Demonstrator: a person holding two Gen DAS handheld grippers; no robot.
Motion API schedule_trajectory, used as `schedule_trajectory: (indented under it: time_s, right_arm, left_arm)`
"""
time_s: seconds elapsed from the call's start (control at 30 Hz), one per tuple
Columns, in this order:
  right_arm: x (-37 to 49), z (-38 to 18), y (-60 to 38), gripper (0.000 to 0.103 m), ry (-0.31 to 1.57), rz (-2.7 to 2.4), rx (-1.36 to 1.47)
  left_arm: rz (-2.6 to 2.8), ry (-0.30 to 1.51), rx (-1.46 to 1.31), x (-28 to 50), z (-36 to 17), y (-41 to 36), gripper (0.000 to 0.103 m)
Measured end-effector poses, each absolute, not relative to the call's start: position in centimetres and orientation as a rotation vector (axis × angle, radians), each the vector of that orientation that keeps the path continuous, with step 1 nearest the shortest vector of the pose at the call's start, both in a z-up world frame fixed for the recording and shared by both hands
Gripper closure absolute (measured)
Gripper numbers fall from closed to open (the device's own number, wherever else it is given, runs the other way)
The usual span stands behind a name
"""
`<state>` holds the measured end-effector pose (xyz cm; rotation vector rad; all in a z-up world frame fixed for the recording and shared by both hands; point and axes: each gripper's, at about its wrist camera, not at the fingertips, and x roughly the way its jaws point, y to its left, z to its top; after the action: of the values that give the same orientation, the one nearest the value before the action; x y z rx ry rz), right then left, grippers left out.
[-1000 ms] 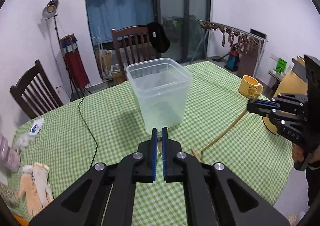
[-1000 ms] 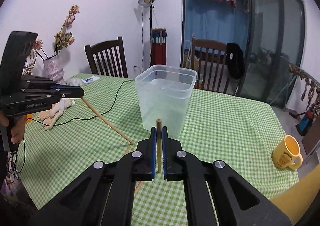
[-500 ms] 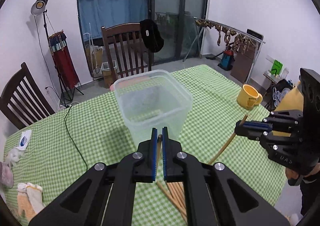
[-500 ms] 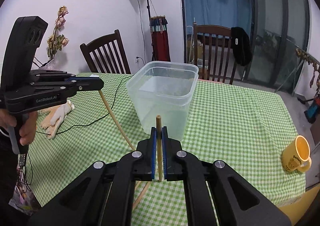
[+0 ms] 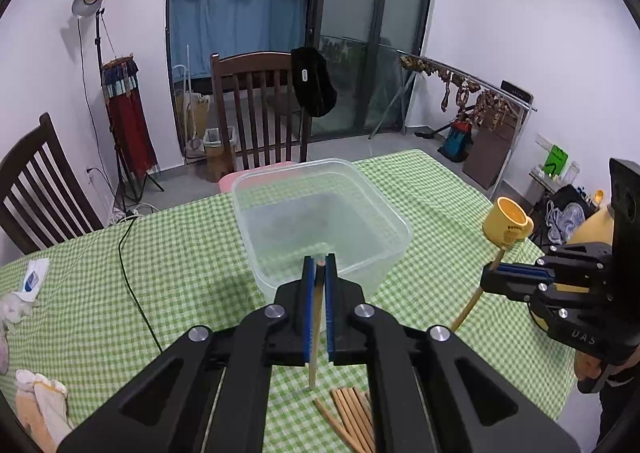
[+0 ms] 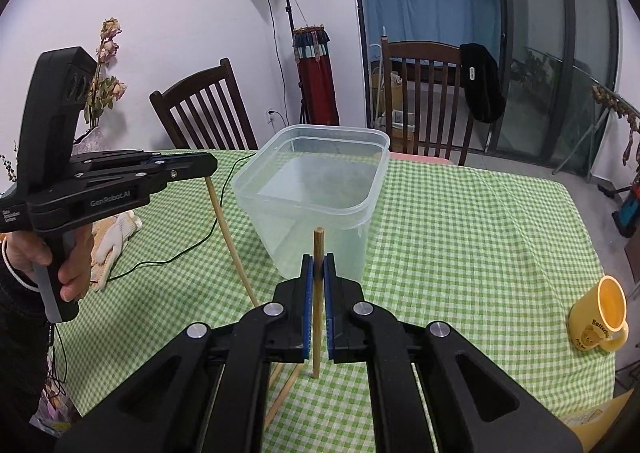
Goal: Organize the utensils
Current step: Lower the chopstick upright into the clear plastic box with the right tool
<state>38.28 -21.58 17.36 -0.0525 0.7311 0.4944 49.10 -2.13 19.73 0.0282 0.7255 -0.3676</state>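
Observation:
My left gripper (image 5: 319, 261) is shut on a wooden chopstick (image 5: 314, 353) that hangs upright between its blue pads, just in front of a clear plastic container (image 5: 372, 209) on the green checked table. My right gripper (image 6: 319, 259) is shut on a second chopstick (image 6: 318, 243), also upright, near the container (image 6: 360, 189). In the right wrist view the left gripper (image 6: 214, 169) shows at the left with its chopstick (image 6: 230, 241) slanting down. In the left wrist view the right gripper (image 5: 486, 279) is at the right. Several loose chopsticks (image 5: 352, 417) lie on the table below me.
A yellow mug (image 6: 600, 309) stands near the table's right edge. A black cable (image 5: 132, 277) runs across the cloth, and gloves (image 6: 116, 233) lie at the left. Wooden chairs (image 5: 260, 109) stand behind the table. One more chopstick (image 6: 284, 393) lies by the near edge.
Both grippers have moved in toward the container while carrying their chopsticks. The left chopstick has come up off the table and now hangs upright.

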Motion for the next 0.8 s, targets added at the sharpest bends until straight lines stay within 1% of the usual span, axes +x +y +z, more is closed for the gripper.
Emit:
schedule_trajectory:
  time_s: [0.23,0.4,0.57,0.8]
  right_arm:
    - [38.4,17.6,-21.5,0.098,0.722,0.500,-0.056]
    - [38.8,20.1,-22.0,0.098,0.680,0.496,-0.052]
    - [39.1,24.6,-22.2,0.098,0.608,0.489,-0.073]
    - [40.5,32.3,-21.8,0.098,0.505,0.471,-0.119]
  left_arm:
    - [-0.362,0.729,0.030,49.4,19.6,-2.4,0.101]
    - [-0.373,0.736,0.010,49.3,20.6,-2.2,0.101]
    - [-0.384,0.682,0.026,48.7,24.8,-2.5,0.101]
    - [-0.374,0.553,0.046,48.9,34.3,-2.6,0.101]
